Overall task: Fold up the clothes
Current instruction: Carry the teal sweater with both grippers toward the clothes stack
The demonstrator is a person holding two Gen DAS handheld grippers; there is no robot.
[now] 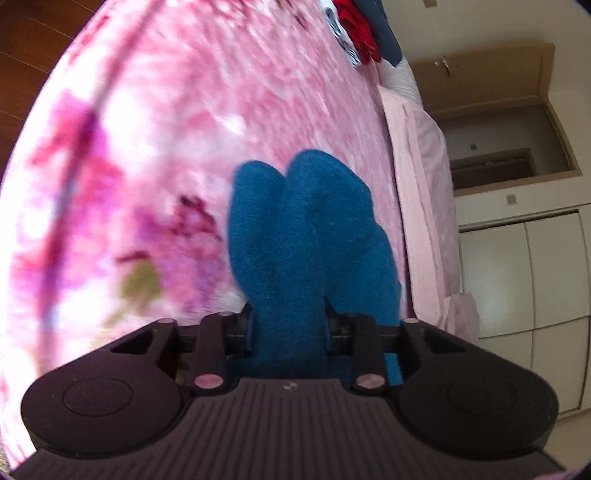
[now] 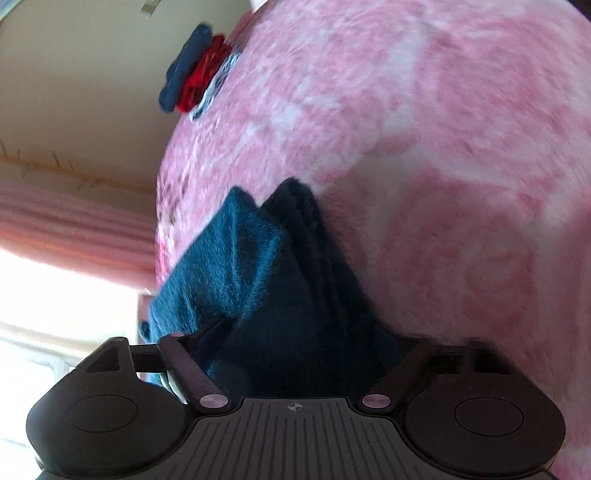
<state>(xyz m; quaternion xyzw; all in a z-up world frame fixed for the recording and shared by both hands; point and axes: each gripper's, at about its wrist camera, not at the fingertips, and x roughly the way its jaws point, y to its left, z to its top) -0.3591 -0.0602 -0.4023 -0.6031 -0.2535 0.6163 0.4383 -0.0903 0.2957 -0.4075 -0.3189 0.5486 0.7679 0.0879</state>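
I have the fuzzy blue knitted garment (image 1: 306, 236) bunched between both tools, over the bed's plush pink floral blanket (image 1: 177, 122). In the left wrist view the left tool (image 1: 289, 321) has its jaws drawn in against a thick wad of the blue fabric, pinching it; the cloth rises from the jaws toward twelve o'clock in two rounded lobes. In the right wrist view the right tool (image 2: 295, 354) stands wider, and a folded, layered mass of the same blue garment (image 2: 266, 280) fills the gap. I cannot tell for sure whether its pads press on the cloth or only bracket it, since the fingertips are buried in fabric.

At about one o'clock in the left view, far across the bed, lies a small heap of other clothes (image 1: 360, 35): navy, red, and a white patterned piece. The same heap sits at eleven o'clock in the right view. It looks crumpled rather than neatly stacked, though it is too small to be certain.

My judgement: this garment is mid-fold. It shows several layers already doubled over, but it is not yet laid flat and square on the blanket. Setting it down and smoothing it remain, and the far heap probably awaits folding.
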